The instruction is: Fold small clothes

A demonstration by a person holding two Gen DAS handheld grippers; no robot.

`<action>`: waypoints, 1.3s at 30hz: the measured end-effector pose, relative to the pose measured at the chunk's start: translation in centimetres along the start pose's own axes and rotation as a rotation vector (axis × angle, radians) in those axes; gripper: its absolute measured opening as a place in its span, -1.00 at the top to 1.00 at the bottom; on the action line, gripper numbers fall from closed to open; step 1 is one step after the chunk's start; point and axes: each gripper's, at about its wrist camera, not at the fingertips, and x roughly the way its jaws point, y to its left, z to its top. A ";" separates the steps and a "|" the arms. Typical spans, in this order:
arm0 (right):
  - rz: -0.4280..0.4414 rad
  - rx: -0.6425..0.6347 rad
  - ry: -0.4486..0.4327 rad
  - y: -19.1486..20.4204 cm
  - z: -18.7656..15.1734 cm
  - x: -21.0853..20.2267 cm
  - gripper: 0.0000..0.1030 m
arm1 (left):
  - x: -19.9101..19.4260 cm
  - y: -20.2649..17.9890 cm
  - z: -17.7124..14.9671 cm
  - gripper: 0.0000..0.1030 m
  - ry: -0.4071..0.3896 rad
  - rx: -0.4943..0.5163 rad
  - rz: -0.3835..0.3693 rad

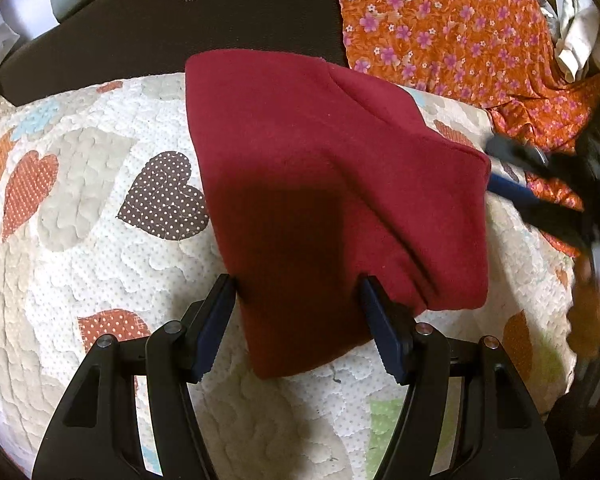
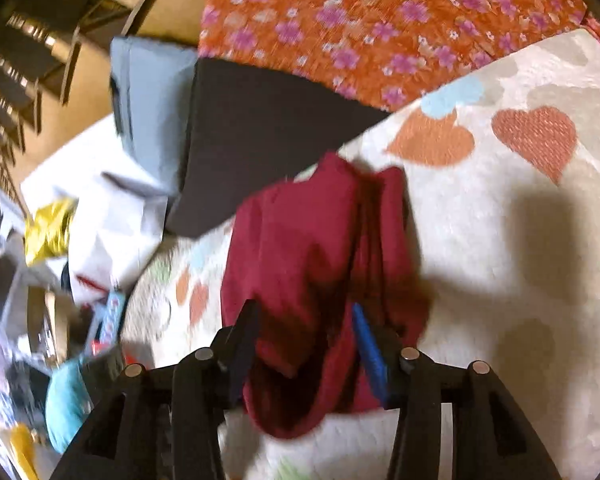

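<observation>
A dark red small garment lies folded on a white quilt with hearts. My left gripper is open, its two fingers either side of the garment's near edge, not pinching it. My right gripper shows blurred at the right of the left wrist view, touching the garment's right corner. In the right wrist view the garment is bunched between the open jaws of my right gripper. That view is blurred by motion.
An orange floral cloth lies at the back right of the quilt. A dark brown board stands behind the quilt. Clutter of boxes, papers and a blue cushion lies off the quilt's left side.
</observation>
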 end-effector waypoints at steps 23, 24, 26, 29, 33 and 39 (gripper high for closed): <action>-0.430 -0.491 0.015 3.6 5.7 8.9 0.88 | 1.0 -1.0 -0.6 -0.27 0.027 0.058 -0.011; -0.481 -0.522 0.000 3.3 5.7 9.4 0.91 | 1.0 -1.0 -0.6 -0.27 0.028 0.060 -0.010; -0.451 -0.449 0.017 2.0 5.8 9.2 0.91 | 0.9 -0.9 -0.7 -0.27 0.033 0.064 -0.008; -0.309 -0.310 -0.026 1.1 6.4 5.9 0.83 | 1.0 -0.7 -0.4 -0.27 0.042 0.048 -0.016; -0.161 -0.227 -0.039 3.7 4.7 1.5 -0.01 | 0.8 -0.6 -0.2 -0.27 0.050 0.036 -0.022; -0.272 -0.420 0.096 6.9 1.4 3.7 0.68 | -0.9 -0.7 -0.2 -0.27 0.030 0.067 -0.010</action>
